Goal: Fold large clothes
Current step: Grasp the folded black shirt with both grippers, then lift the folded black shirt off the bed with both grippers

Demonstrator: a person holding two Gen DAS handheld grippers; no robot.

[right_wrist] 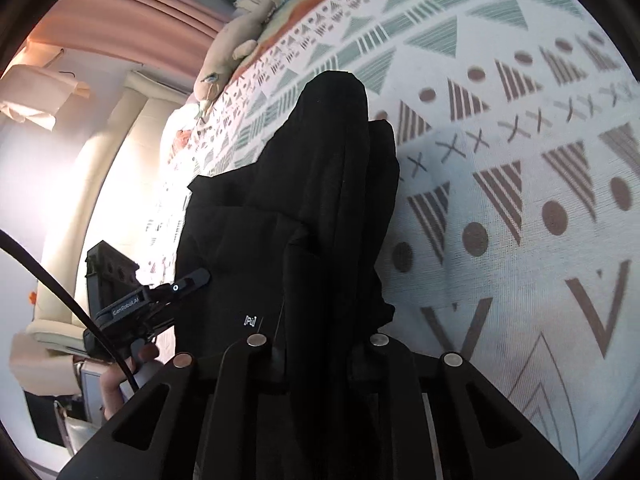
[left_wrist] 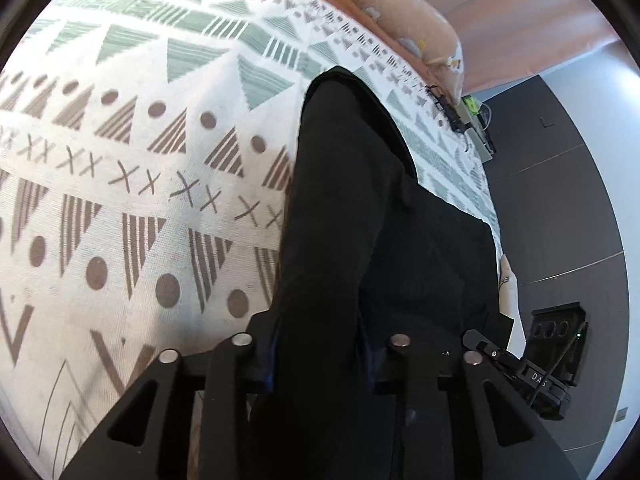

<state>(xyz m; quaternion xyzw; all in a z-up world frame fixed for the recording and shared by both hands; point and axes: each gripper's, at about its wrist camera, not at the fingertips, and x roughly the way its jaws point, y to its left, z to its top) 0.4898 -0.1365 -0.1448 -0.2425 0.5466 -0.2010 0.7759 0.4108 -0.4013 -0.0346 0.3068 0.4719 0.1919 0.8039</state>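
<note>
**A:** What did the left wrist view give you?

**B:** The left gripper point(left_wrist: 320, 364) had its jaws clamped on the near end of the black garment point(left_wrist: 360, 208). The cloth ran between them and straight away from the camera, its long axis in line with the fingers, ending in a rounded tip far up the patterned bedspread point(left_wrist: 140, 200). At the right edge the right gripper point(left_wrist: 486, 346) reached in to the same near end, just beside it.

**A:** And the right wrist view?

**B:** Much the same, mirrored. The right gripper point(right_wrist: 318, 360) had its jaws drawn close, with a bunched fold of the black garment point(right_wrist: 320, 180) pinched between them. The garment again stretched forward, narrowing toward the pillows point(right_wrist: 240, 40). The left gripper point(right_wrist: 188, 280) showed at the left, against the flatter, wider part of the cloth.

**A:** So what did the next move hinge on?

**B:** In my judgement, on that axis. Both hands held the near end side by side, neither clearly closer to the far tip, so a fold would have meant carrying the near end forward along the garment's length.
</note>
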